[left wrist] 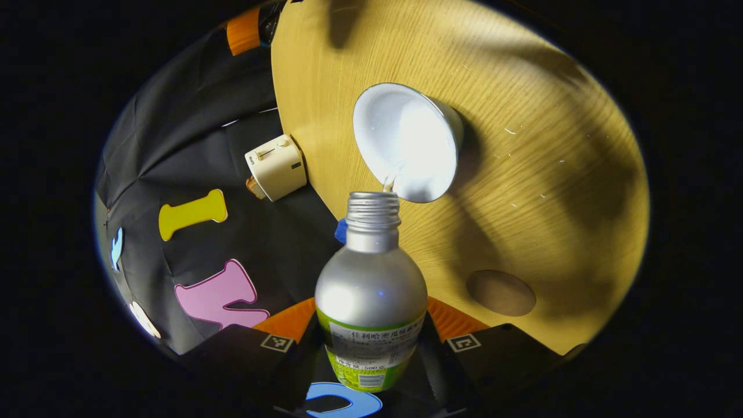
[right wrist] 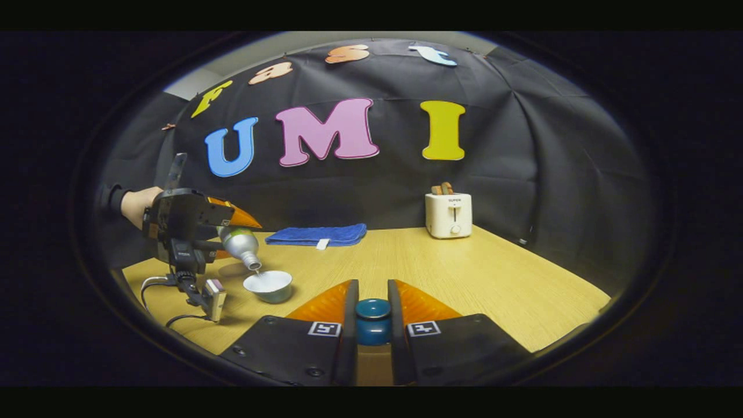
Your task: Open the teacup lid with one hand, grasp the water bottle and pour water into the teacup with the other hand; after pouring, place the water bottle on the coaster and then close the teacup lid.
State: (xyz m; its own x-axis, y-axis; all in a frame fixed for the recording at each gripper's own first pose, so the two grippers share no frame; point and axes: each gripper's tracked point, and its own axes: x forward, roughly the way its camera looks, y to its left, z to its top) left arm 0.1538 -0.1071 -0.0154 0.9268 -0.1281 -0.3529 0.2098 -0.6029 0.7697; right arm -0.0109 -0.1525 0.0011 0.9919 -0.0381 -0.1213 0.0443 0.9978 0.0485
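Bottle (left wrist: 370,290) between left tool (left wrist: 371,342) fingers.

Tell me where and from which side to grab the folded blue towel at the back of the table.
Take the blue towel at its near long edge, coming from above and the table's front. It lies flat and folded against the table, so fingers should pinch the stacked layers there. The right gripper is shut on the lid; the left gripper holds the bottle.
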